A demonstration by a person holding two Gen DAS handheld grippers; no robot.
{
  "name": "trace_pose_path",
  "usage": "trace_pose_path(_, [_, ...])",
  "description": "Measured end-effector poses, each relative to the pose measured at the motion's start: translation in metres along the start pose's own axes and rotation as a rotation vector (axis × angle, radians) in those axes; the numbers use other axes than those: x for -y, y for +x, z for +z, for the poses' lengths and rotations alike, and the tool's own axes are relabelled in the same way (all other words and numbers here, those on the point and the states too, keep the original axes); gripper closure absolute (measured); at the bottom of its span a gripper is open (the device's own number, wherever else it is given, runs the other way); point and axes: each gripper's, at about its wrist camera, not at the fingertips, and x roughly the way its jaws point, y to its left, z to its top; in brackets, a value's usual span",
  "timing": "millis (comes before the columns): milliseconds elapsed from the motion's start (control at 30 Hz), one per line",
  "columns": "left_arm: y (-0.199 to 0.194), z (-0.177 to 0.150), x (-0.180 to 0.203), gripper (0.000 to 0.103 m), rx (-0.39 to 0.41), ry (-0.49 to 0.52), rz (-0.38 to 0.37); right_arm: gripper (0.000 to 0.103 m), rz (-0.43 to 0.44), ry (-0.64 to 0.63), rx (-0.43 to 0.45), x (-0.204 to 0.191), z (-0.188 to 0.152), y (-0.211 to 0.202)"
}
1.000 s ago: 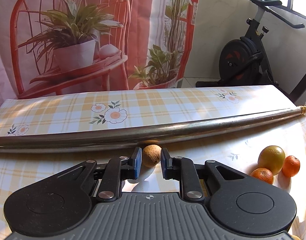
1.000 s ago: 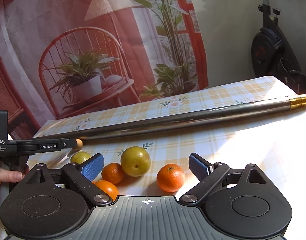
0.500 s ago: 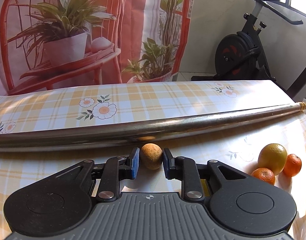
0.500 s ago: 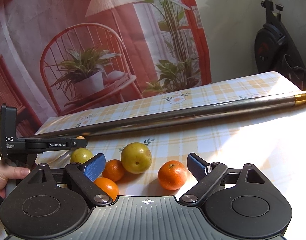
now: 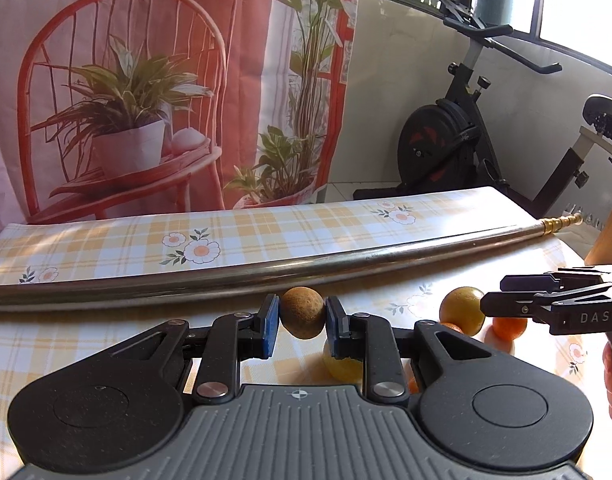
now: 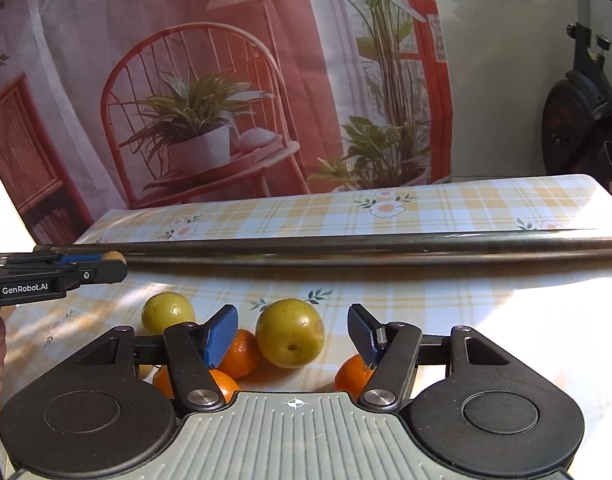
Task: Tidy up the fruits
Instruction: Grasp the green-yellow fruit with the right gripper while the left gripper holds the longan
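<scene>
Fruit [image 5: 301, 317] sits gripped in the left claw [image 5: 301, 320] above the table [image 6: 486, 320]; right claw [image 6: 293, 334] gapes wide over unsorted citrus [image 6: 289, 333].

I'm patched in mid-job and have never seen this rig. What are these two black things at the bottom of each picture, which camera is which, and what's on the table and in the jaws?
No robot arm here: a person holds a two-finger gripper in each hand, and each carries a fisheye camera looking along its fingers. The left view shows the left gripper shut on a small brown fruit. The right view shows the right gripper open and empty, above a cluster of fruit: a large yellow-green fruit, a smaller yellow one, and several oranges. All sit on a checked floral tablecloth, with a long metal pole lying across it behind them. Each gripper also appears at the edge of the other's view.
</scene>
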Motion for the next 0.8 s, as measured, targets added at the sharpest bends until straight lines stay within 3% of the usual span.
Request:
trace_pose_path(133, [-0.019, -0.008, 0.002, 0.077, 0.016, -0.020, -0.007, 0.055, -0.013, 0.001, -0.037, -0.002, 0.001, 0.017])
trace_pose_path(267, [-0.032, -0.016, 0.002, 0.077, 0.022, -0.031, -0.012, 0.056, -0.021, -0.001, -0.067, -0.006, -0.003, 0.029])
trace_pose_path(633, [-0.057, -0.038, 0.003, 0.077, 0.021, -0.057, -0.036, 0.061, -0.030, 0.034, -0.081, -0.004, -0.003, 0.039])
trace_pose_path(800, [-0.066, -0.046, 0.004, 0.077, 0.014, -0.056, -0.048, 0.062, -0.025, 0.043, -0.048, -0.007, -0.005, 0.026])
